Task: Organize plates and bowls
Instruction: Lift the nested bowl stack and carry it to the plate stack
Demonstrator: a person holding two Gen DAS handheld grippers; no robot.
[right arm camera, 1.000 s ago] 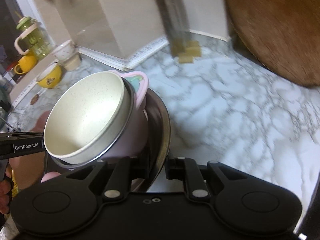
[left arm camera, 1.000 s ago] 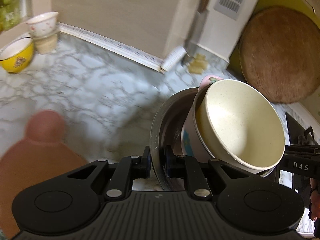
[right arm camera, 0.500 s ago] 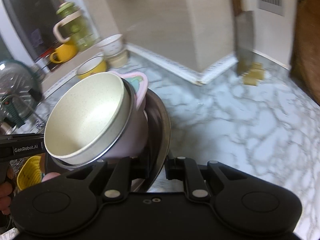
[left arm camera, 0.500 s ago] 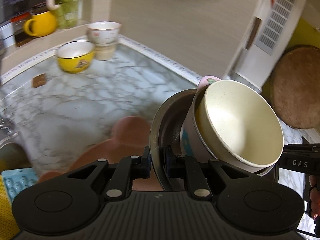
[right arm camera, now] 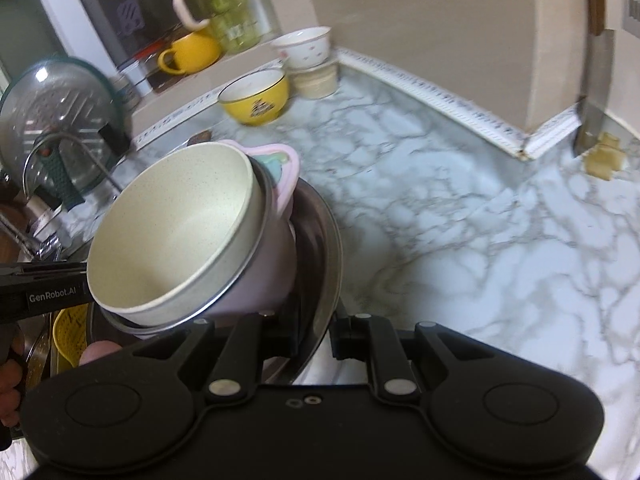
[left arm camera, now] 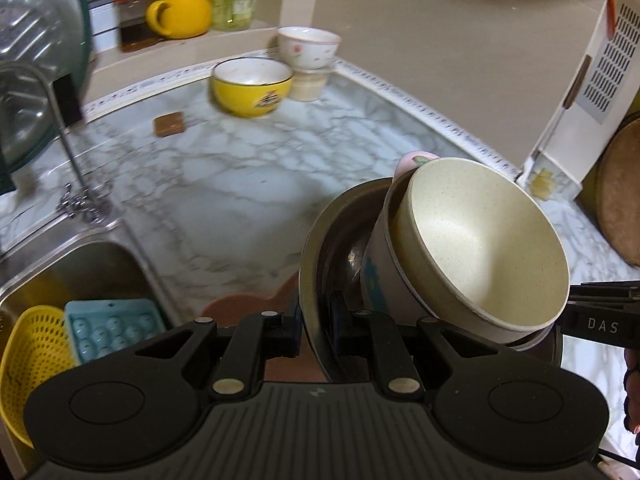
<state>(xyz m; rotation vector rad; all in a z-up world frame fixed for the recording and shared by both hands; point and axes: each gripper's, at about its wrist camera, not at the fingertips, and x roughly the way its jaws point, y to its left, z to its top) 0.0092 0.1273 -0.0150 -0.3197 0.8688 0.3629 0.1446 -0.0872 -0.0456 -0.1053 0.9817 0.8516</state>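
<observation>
Stack, carried: a steel basin (left arm camera: 316, 248), gripped by its rim on two opposite sides and held tilted above the marble desk (left arm camera: 224, 176). Nested in it is a pink bowl (right arm camera: 264, 280) with a pastel-patterned ear-shaped handle, and inside that a cream speckled bowl (left arm camera: 480, 248), its mouth turned partly sideways.

Left claw (left arm camera: 316, 336): closed on the basin rim, which is pinched between the two black pads. Right claw (right arm camera: 316, 332): likewise clamped on the rim at the opposite side. Each claw is seen from the other's camera as a black bar at the frame edge, with part of a hand (right arm camera: 10, 380) behind it.

On the desk, back corner: a yellow bowl (left arm camera: 252, 86) with a white interior and a printed emblem; just beside it, a white floral bowl (left arm camera: 308, 46) stacked on a beige cup. A small brown square (left arm camera: 169, 124) is lying near the yellow bowl. A terracotta-coloured object (left arm camera: 244, 304) is partly hidden below the basin.

Ledge behind: a yellow mug (left arm camera: 180, 14), a dark jar, and a green glass jug (right arm camera: 224, 12) with a cream handle.

Left side: a steel sink (left arm camera: 72, 264) with a tap (left arm camera: 56, 120), containing a yellow perforated basket (left arm camera: 32, 348) and a light-blue tray (left arm camera: 112, 328). A glass lid (right arm camera: 60, 120) is propped behind the tap.

Right side: a round wooden board (left arm camera: 624, 200) leaning on the wall, and a white vented unit (left arm camera: 600, 76).
</observation>
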